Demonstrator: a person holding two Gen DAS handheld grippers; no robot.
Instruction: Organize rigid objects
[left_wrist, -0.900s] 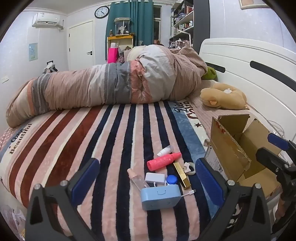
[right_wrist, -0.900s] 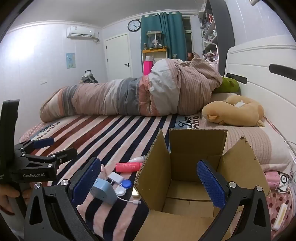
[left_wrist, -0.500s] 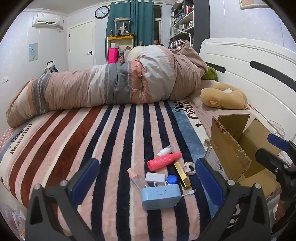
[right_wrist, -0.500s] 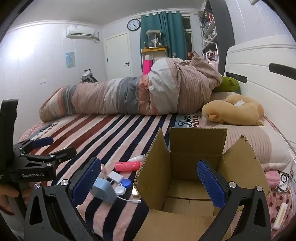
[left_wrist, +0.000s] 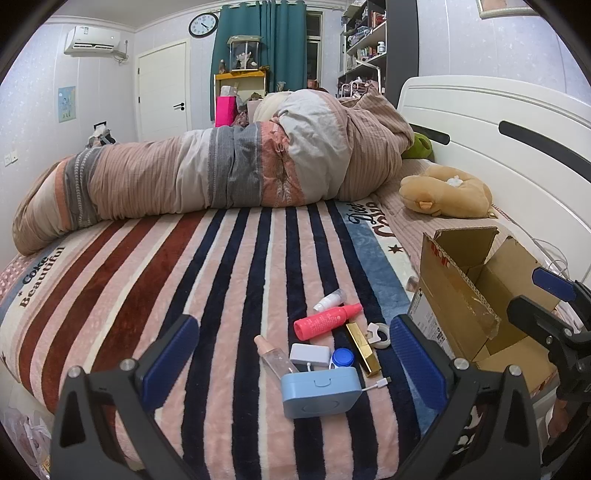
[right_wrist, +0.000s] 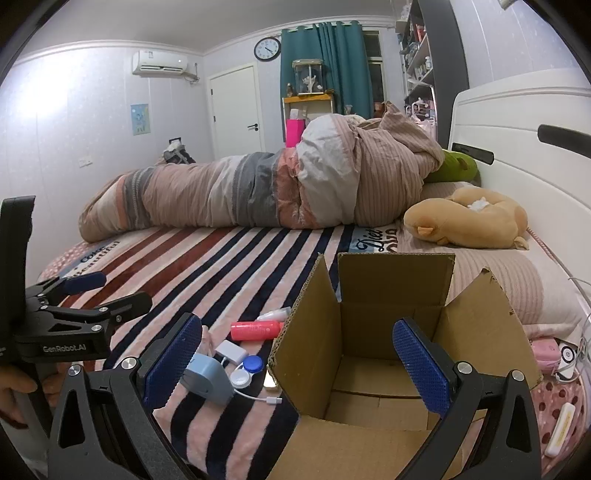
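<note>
- Left wrist view is showing nothing shifting over the last second: left gripper (left_wrist: 294, 356) is hovering, jaws spread wide and empty, so sorting is not yet starting.
- Right gripper (right_wrist: 297, 363) is likewise gaping above the empty cardboard box (right_wrist: 391, 291).
- Blue case (left_wrist: 320, 387), pink bottle (left_wrist: 325, 322) and gold bar (left_wrist: 362, 349) are lying clustered on the striped blanket (left_wrist: 229, 288), just beside the box.

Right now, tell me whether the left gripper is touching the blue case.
Apart. The left wrist view shows the left gripper open, its pads standing wide either side of the blue case, with striped blanket visible between.
</note>
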